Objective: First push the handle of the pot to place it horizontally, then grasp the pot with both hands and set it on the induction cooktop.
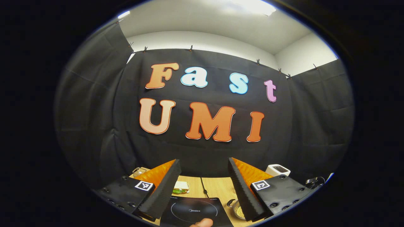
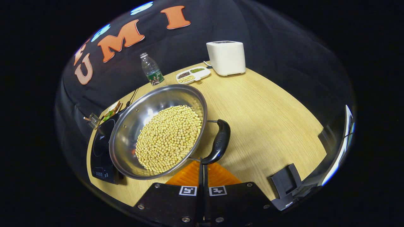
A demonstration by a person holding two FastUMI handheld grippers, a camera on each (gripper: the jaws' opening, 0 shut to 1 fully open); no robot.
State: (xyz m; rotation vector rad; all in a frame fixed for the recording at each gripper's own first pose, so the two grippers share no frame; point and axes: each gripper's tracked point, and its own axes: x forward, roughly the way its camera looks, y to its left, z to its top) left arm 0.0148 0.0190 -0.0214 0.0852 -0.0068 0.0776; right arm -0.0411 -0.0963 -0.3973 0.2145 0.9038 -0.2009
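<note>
We are nudging the pot's (image 2: pixel 157 138) handle (image 2: pixel 218 142) with the closed right hand-held gripper (image 2: pixel 202 171); the left hand-held gripper (image 1: pixel 203 186) is waiting wide, to grasp next.

Left gripper view. The left gripper (image 1: pixel 204 186) points toward the black cloth wall (image 1: pixel 94 132), its two fingers (image 1: pixel 164 186) spread wide apart with nothing between them. Below and between the fingers lies the wooden table (image 1: pixel 217 189), bearing the black induction cooktop (image 1: pixel 195 211) with a cord (image 1: pixel 203 186) running back from its far edge. A fingertip (image 1: pixel 202 223) shows at the cooktop's near edge. Just right of the cooktop, partly hidden by the right finger, sits the pot (image 1: pixel 236 208) holding yellow beans. Beyond the cooktop lies a sandwich (image 1: pixel 180 187); a wire rack (image 1: pixel 139 171) stands at the far left, a white toaster (image 1: pixel 277 170) at the far right.
</note>
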